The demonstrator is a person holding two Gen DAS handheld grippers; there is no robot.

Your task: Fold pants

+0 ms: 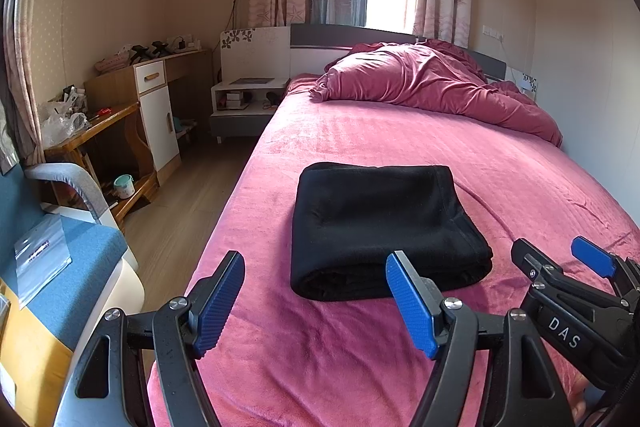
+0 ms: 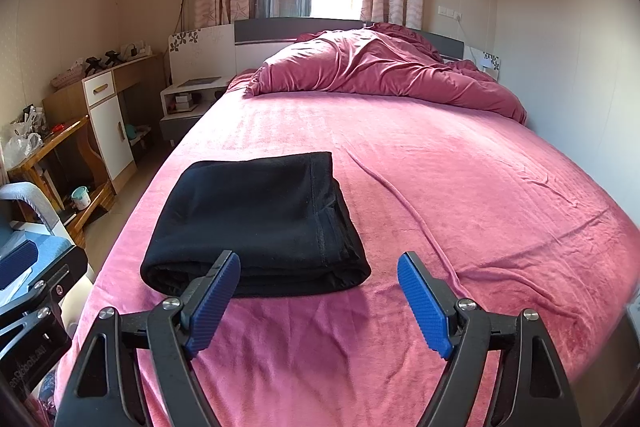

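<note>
So the black pants (image 1: 384,227) are sitting folded on the bed (image 1: 360,131), near the foot end and closer to its left edge. They look like soft fleece, matte and a bit fuzzy, stacked into a thick, roughly rectangular bundle with rounded fold edges and a stitched hem running along the right side. The layered open edges face toward me, and the longer side seems to run from me toward the headboard, though the fisheye makes that hard to call.

The bedsheet is a plush pink velvety fabric with a few shallow creases, and a crumpled duvet (image 1: 440,87) in a darker rose sits bunched up at the head.

My left gripper (image 1: 316,303) is spread wide, holding nothing, with its ribbed blue pads (image 1: 218,307) hovering just short of the bundle. My right gripper (image 2: 320,303) is also spread wide and empty, near the pants' front right corner.
</note>
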